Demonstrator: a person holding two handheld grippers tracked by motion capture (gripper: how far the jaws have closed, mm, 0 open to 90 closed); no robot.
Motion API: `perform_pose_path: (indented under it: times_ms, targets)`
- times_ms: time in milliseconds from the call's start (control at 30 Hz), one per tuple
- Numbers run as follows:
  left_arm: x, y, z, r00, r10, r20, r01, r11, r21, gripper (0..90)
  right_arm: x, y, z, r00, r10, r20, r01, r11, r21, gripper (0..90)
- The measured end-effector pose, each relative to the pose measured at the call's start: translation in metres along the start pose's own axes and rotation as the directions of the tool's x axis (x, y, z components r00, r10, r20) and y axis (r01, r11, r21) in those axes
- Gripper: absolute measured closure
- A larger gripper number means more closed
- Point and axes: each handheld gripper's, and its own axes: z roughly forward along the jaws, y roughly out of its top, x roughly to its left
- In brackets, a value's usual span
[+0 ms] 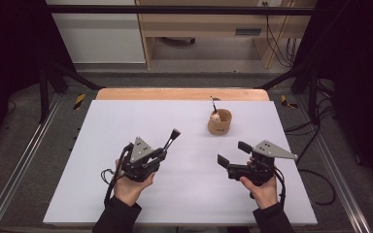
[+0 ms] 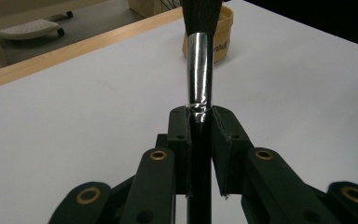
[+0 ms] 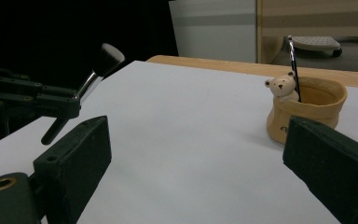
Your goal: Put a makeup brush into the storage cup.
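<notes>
A makeup brush (image 1: 172, 137) with a black handle, silver ferrule (image 2: 199, 70) and dark bristles (image 3: 107, 58) is clamped in my left gripper (image 1: 164, 151), whose jaws are shut on its handle just below the ferrule. The brush points up and away toward a tan cup (image 1: 219, 122) with a small bear figure (image 3: 282, 87) on its rim and a thin dark stick (image 3: 293, 60) standing inside. My right gripper (image 1: 233, 153) hovers open at the front right, jaws wide apart with nothing between them, the cup (image 3: 307, 109) ahead to its right.
The white tabletop (image 1: 126, 121) has a wooden edge (image 1: 182, 93) at the back. Black frame posts and cables stand at both sides. A chair base (image 2: 28, 30) and furniture lie on the floor beyond the table.
</notes>
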Motion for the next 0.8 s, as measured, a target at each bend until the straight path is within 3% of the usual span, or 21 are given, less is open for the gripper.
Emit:
perform_pose_path:
  times_ms: [433,800]
  targets:
    - [-0.004,-0.004,0.005,0.9997,-0.022,-0.002,0.022,0.9989,-0.042,78.2,0.015,0.01,0.024,0.998,0.053,-0.034,-0.053,0.999,-0.003,9.6]
    - [-0.011,-0.005,0.014,0.9999,-0.017,-0.003,0.017,0.9984,-0.054,78.2,0.023,0.011,0.041,0.9945,0.083,-0.063,-0.083,0.996,0.013,11.2]
